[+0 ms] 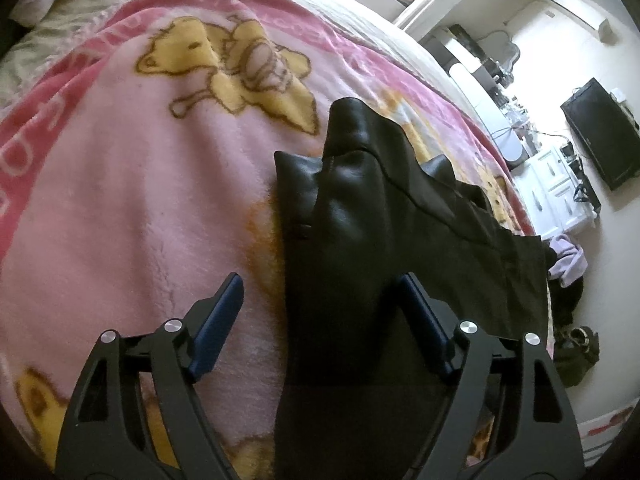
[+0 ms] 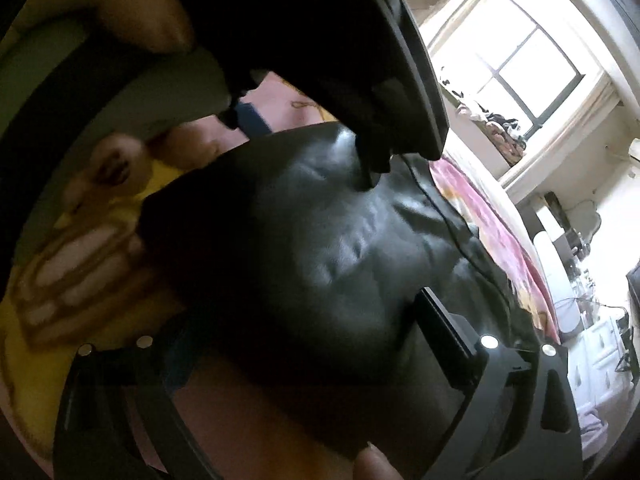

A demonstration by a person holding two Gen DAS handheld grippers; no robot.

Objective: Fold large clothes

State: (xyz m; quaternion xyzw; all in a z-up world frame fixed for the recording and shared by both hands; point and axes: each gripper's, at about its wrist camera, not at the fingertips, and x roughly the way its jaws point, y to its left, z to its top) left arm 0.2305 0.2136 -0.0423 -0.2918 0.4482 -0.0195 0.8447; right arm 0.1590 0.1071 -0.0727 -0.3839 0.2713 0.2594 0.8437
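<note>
Garment [image 1: 360, 216] edge near bed [image 1: 404, 52] edge, apparently.

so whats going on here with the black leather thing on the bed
A person is folding a black leather garment laid on a pink teddy-bear blanket, with a hand-held gripper in each hand. The left hand-held gripper stands open, with the garment's near end between its blue pads, not pinched. The right hand-held gripper is open too, close over the leather and gripping nothing.
</note>
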